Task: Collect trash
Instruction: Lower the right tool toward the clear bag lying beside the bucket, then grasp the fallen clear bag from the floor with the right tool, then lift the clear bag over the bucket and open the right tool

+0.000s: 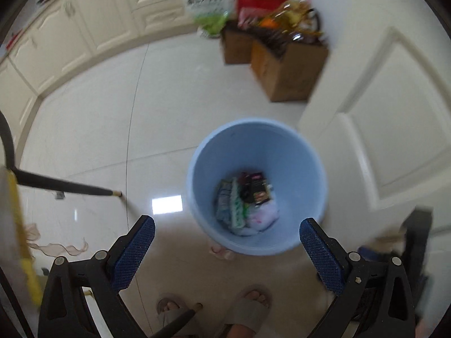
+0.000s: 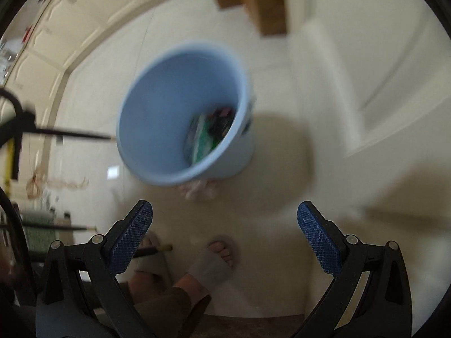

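Note:
A light blue bin (image 1: 197, 174) stands on the white tile floor and holds several wrappers (image 1: 242, 200) and a crumpled white piece at its bottom. My left gripper (image 1: 227, 231) is open and empty, high above the bin's near rim. In the right wrist view the bin (image 2: 157, 118) shows blurred, ahead and left. My right gripper (image 2: 225, 219) is open and empty above the floor near the bin. A small pinkish scrap (image 1: 222, 252) lies on the floor against the bin's near side; it also shows in the right wrist view (image 2: 197, 190).
Two cardboard boxes (image 1: 284, 67) full of bags stand by the far wall, next to cream cabinets (image 1: 84, 22). A white door (image 1: 394, 129) is on the right. Black chair legs (image 1: 70, 187) reach in from the left. A thin ribbon (image 1: 56, 246) lies on the floor. The person's sandalled feet (image 1: 248, 307) are below.

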Available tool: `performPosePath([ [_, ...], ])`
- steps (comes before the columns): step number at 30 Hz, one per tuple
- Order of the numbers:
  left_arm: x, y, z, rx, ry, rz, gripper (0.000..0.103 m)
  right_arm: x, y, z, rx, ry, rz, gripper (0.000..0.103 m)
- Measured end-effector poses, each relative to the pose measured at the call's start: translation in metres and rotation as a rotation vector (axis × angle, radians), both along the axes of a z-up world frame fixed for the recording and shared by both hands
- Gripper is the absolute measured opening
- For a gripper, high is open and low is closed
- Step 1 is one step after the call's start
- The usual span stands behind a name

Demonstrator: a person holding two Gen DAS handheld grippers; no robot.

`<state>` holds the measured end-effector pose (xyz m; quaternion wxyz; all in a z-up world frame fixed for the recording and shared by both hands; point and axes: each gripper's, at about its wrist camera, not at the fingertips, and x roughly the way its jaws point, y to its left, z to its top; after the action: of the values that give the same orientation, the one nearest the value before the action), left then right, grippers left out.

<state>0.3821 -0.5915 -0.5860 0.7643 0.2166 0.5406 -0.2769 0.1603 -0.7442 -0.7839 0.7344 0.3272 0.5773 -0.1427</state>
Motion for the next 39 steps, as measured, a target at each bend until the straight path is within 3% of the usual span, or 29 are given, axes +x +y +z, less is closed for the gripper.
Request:
performPosePath([
  [5,0.027,-0.003,-0.059,-0.008,-0.015,0.044,0.101,0.018,0.046,-0.078,-0.024,-0.044,0.117,0.1],
  [12,0.032,0.009,-0.135,0.028,-0.04,0.068,0.101,0.044,0.112,-0.161,-0.21,-0.027,0.311,0.1],
  [18,0.043,0.021,-0.161,0.029,0.019,0.108,0.101,0.078,0.155,-0.21,-0.298,-0.049,0.482,0.1],
  [22,0.05,0.023,-0.177,0.04,0.038,0.121,0.1,0.096,0.168,-0.235,-0.322,-0.028,0.525,0.099],
  [25,0.052,0.021,-0.185,0.036,0.048,0.125,0.097,0.102,0.168,-0.245,-0.345,-0.008,0.518,0.097],
  [27,0.052,0.02,-0.185,0.036,0.052,0.126,0.096,0.102,0.167,-0.245,-0.373,0.002,0.52,0.081],
  [28,0.052,0.018,-0.187,0.033,0.056,0.126,0.095,0.101,0.167,-0.245,-0.383,0.008,0.528,0.06],
  [29,0.053,0.015,-0.192,0.023,0.062,0.128,0.095,0.099,0.166,-0.243,-0.382,0.007,0.54,0.053],
  [33,0.052,0.015,-0.19,0.008,0.084,0.133,0.092,0.084,0.153,-0.233,-0.32,0.02,0.552,0.044],
  [36,0.052,0.013,-0.196,0.0,0.094,0.142,0.09,0.059,0.136,-0.222,-0.288,0.057,0.49,0.042],
  [39,0.055,0.009,-0.207,-0.005,0.116,0.157,0.077,0.024,0.118,-0.199,-0.273,0.095,0.419,0.042],
])
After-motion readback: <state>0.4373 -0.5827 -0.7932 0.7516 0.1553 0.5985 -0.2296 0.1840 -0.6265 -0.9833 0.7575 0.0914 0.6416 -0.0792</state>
